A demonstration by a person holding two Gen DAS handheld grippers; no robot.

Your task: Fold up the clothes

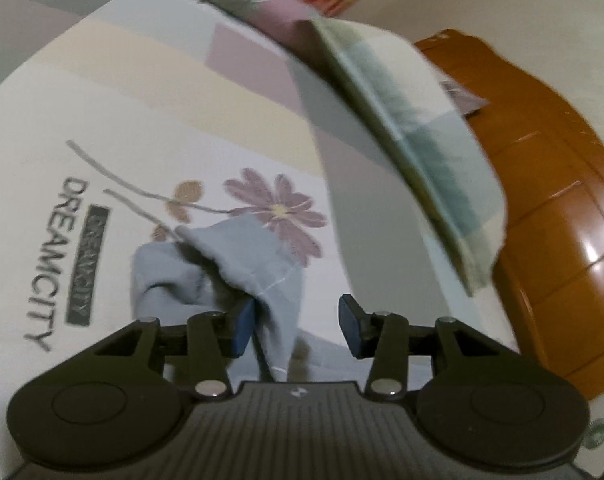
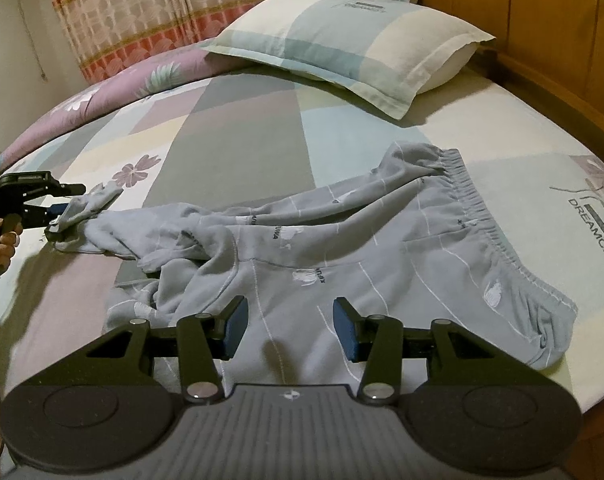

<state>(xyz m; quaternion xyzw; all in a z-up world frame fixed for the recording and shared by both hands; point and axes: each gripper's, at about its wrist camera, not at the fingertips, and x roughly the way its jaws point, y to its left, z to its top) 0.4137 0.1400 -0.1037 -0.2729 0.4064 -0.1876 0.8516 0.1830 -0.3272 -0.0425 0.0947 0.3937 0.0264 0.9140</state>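
Note:
Grey patterned trousers (image 2: 342, 240) lie crumpled on the bedsheet (image 2: 241, 128), with the elastic waistband (image 2: 482, 216) to the right and one leg stretched out left. The cuff (image 2: 89, 204) of that leg reaches my left gripper (image 2: 55, 220). In the left wrist view the cuff (image 1: 237, 256) hangs between the jaws of my left gripper (image 1: 297, 328). It rests against the left pad (image 1: 243, 328), while the right pad stands clear of it, so the jaws are apart. My right gripper (image 2: 289, 328) is open just above the trousers' upper part, pressing nothing.
A checked pillow (image 2: 342, 36) lies at the head of the bed by the wooden headboard (image 2: 522, 20). A pink quilt (image 2: 101, 100) runs along the far side below the curtain (image 2: 141, 12). A person's hand (image 2: 3, 240) holds the left gripper's handle.

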